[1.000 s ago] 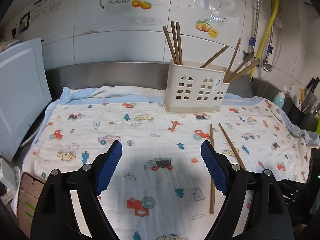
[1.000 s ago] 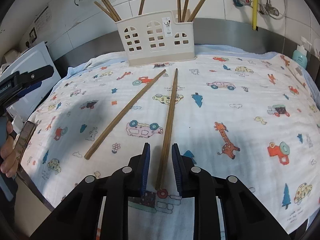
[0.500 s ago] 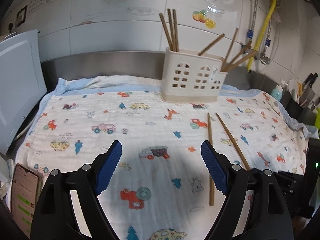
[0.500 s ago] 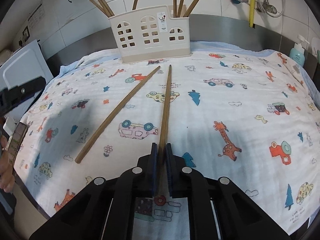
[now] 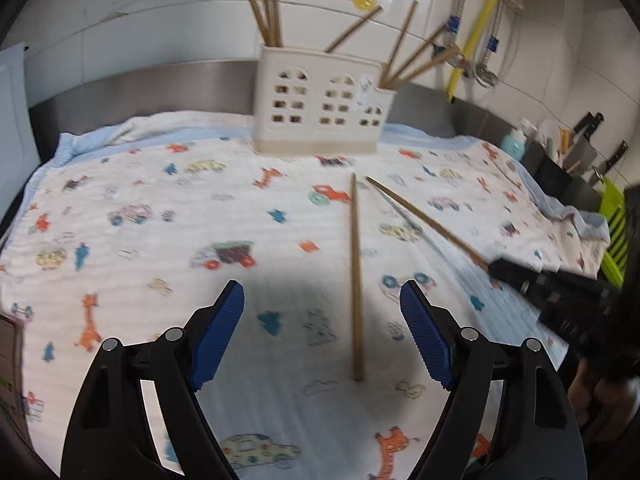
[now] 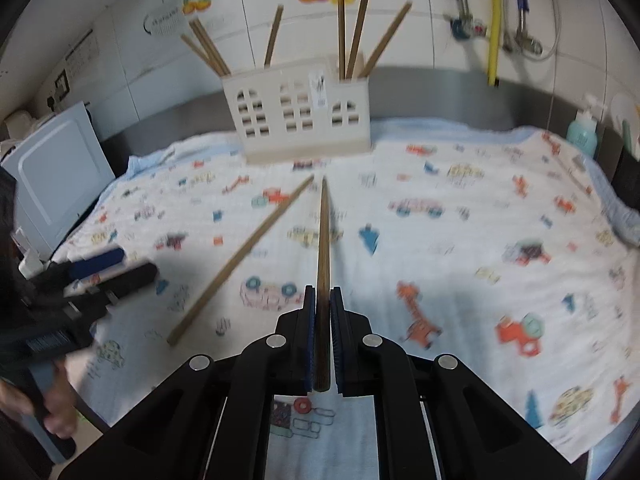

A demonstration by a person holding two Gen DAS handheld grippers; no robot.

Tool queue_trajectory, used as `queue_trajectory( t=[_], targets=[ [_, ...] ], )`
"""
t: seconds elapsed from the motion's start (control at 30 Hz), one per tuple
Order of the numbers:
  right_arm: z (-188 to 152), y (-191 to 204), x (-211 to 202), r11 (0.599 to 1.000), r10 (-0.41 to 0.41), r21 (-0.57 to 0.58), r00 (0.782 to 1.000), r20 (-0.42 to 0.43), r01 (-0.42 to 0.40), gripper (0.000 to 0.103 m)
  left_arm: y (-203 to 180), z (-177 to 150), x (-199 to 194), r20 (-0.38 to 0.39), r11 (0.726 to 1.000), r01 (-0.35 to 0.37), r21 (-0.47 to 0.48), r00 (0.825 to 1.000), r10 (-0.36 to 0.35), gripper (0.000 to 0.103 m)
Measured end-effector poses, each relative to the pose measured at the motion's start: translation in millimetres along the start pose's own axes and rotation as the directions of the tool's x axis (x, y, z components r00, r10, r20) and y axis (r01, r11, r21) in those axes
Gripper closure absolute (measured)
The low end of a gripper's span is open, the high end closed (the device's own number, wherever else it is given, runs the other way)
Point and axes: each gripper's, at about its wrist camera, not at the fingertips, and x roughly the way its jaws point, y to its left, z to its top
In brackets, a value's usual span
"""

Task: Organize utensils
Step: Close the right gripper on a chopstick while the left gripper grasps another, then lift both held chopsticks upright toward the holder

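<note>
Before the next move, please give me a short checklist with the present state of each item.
1. Right gripper jaws shut on one chopstick: ok.
2. Left gripper jaws open, nothing gripped: ok.
3. Second chopstick lies loose on the cloth, between the left jaws: ok.
4. Holder upright: ok.
5. Free room in a holder compartment: cannot tell.

Both views are smeared by motion blur, so the prints on the cloth (image 6: 440, 240) cannot be made out. The label on the utensil holder (image 6: 296, 116) is too small to read. In the left wrist view the right claw (image 5: 494, 268) hides the near end of its chopstick (image 5: 420, 216), and the picture's right edge cuts off the green rack (image 5: 614, 236). The worktop lies hidden under the cloth.
</note>
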Motion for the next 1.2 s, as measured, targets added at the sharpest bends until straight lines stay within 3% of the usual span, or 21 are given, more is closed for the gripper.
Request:
queue_trajectory(
  t=[0.07,0.4,0.7,1.07,1.2],
  targets=[
    [5,-1,-8,1.000,0.003,-0.005,1.000,0.025,-0.003,0.096,-6,-2,4,-0.009,1.000,0.006,0.013,1.000,-0.006,0.025],
    [32,-5,-36,0.999,0.016,-0.035,0.992,0.129,-0.011,0.096,-15,-8,31,-0.090,0.998,0.065,0.021,0.994,-0.063,0.069],
    [49,-4,-46,0.998,0.027,-0.056,0.984,0.175,-0.018,0.096,-20,-8,45,-0.115,0.997,0.065,0.031,0.991,-0.062,0.088],
    [57,-3,-48,0.998,0.029,-0.068,0.982,0.188,-0.017,0.096,-24,-9,52,-0.138,0.999,0.018,0.048,0.990,-0.011,0.090],
    [61,-2,-49,0.997,0.032,-0.073,0.981,0.190,-0.019,0.096,-26,-7,52,-0.146,0.999,0.007,0.044,0.989,0.000,0.098]
  ],
)
